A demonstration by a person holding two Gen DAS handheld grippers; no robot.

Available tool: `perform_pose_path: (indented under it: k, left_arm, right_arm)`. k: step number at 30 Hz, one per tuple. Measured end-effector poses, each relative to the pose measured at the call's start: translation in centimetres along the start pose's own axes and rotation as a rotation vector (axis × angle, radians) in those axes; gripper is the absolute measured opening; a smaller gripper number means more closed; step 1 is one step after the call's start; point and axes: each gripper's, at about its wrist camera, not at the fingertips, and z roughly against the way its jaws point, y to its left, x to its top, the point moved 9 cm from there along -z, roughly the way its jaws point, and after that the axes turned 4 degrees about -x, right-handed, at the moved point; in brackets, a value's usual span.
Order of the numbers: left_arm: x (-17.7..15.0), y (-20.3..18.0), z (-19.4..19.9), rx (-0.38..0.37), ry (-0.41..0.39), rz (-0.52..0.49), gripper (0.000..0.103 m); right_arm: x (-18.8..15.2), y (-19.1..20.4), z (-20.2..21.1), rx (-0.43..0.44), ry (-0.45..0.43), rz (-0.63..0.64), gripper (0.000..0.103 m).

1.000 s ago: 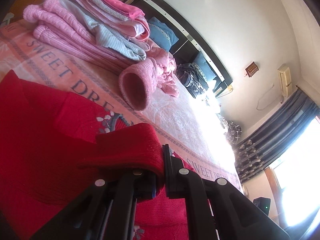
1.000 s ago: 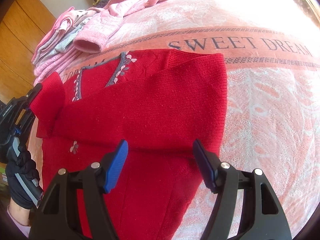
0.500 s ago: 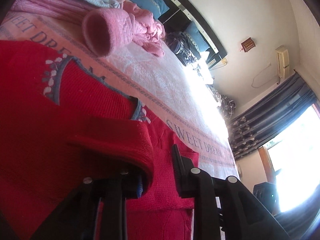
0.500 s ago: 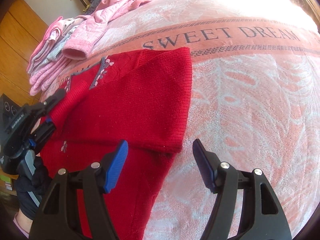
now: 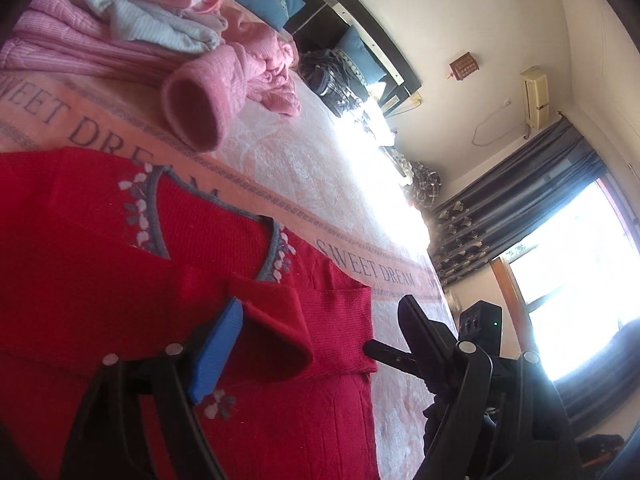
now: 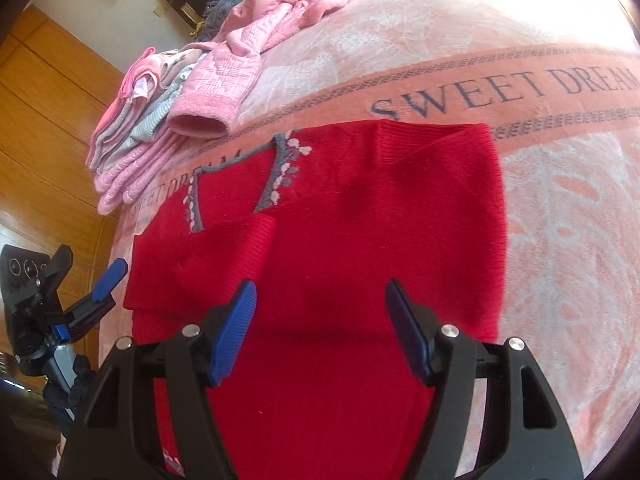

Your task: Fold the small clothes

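Observation:
A red knit sweater (image 6: pixel 360 220) with a grey flowered neckline lies flat on the pink bedspread (image 6: pixel 560 240). Both sleeves are folded in over its body, and the left cuff (image 6: pixel 260 244) rests near the neckline. My right gripper (image 6: pixel 320 292) hovers open above the sweater's middle and holds nothing. My left gripper (image 6: pixel 86 266) is open beside the sweater's left edge, apart from it. In the left wrist view the left gripper (image 5: pixel 320 328) is open, and the released cuff (image 5: pixel 276 328) lies curled just ahead of its blue pad (image 5: pixel 224 340).
A stack of folded pink and grey clothes (image 6: pixel 136 120) sits at the bed's far left, with a loose pink garment (image 6: pixel 256 44) beside it. A wooden wardrobe (image 6: pixel 48 80) stands to the left. Dark headboard (image 5: pixel 352 12) and curtained window (image 5: pixel 560 260) lie beyond.
The left gripper carried the left sleeve cuff across the sweater's body, opened and let it go, then drew back to the left. The right gripper stayed open and shifted back over the sweater.

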Motion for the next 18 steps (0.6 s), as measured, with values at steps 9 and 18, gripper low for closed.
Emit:
perform_pose_path:
  k: [9, 18]
  left_arm:
    - [0.6, 11.1, 3.9, 0.252, -0.033, 0.09, 0.08]
    - [0.6, 12.6, 6.8, 0.343, -0.066, 0.025, 0.08]
  right_arm:
    - [-0.8, 5.2, -5.7, 0.028, 0.104, -0.017, 0.05]
    - [0.7, 4.8, -3.4, 0.001, 0.042, 0.036, 0.007]
